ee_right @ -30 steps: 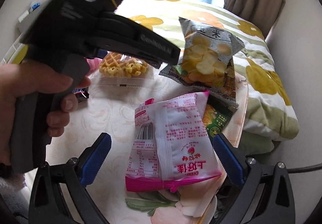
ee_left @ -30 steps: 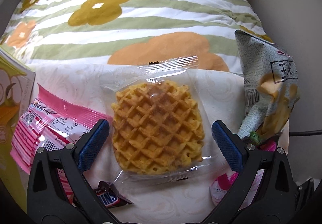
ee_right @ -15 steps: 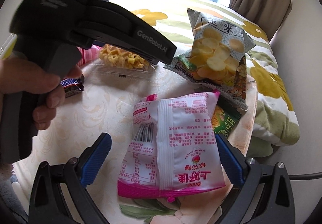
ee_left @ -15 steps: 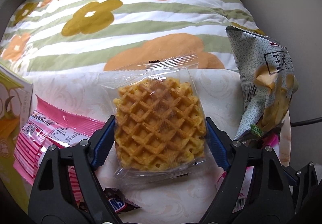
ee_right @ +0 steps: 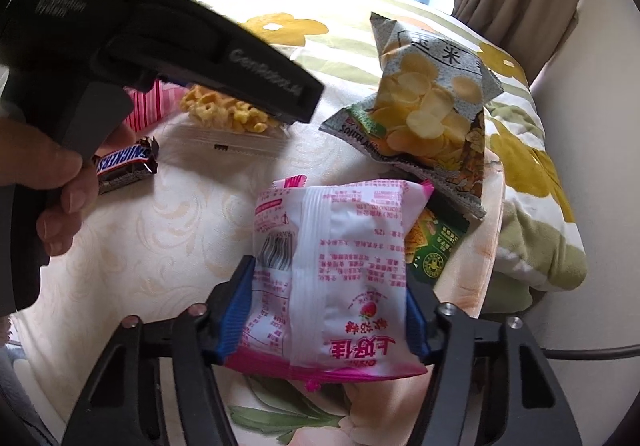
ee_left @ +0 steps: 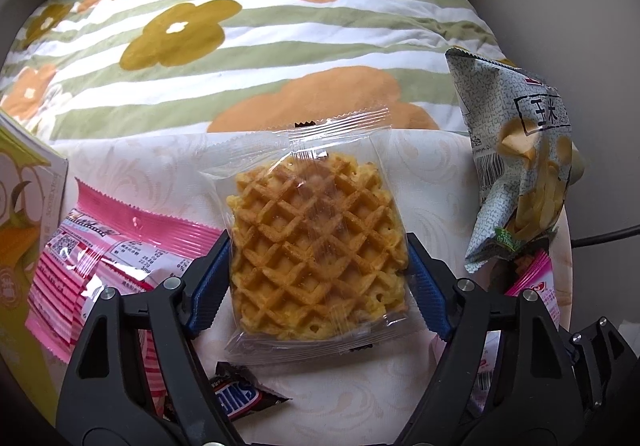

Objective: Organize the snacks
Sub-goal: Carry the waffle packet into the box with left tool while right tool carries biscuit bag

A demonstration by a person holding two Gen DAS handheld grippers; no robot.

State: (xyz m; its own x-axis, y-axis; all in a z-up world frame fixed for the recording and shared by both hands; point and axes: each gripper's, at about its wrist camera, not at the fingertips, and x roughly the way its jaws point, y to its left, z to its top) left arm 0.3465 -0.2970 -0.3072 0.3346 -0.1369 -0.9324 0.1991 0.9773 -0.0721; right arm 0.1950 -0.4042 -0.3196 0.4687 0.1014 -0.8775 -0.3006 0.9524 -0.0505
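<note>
The left gripper point(ee_left: 319, 282) is closing on the waffle packet point(ee_left: 316, 246), its pads touching both sides; the packet lies at the middle of the cloth, the chips bag point(ee_left: 520, 173) at 2 o'clock. The right gripper point(ee_right: 326, 316) is closing on the pink-white bag point(ee_right: 336, 270). Both should squeeze gently and lift straight; the waffle may crumble, the bag may slip.

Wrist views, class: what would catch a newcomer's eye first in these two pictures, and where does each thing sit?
First, the golden waffle in its clear wrapper, at the centre of the cream tablecloth, with the left tongs closing on its sides. Next, the pink-and-white snack bag near the table's front edge, between the closing right tongs. Behind them lies the flowered, green-striped quilt.
</note>
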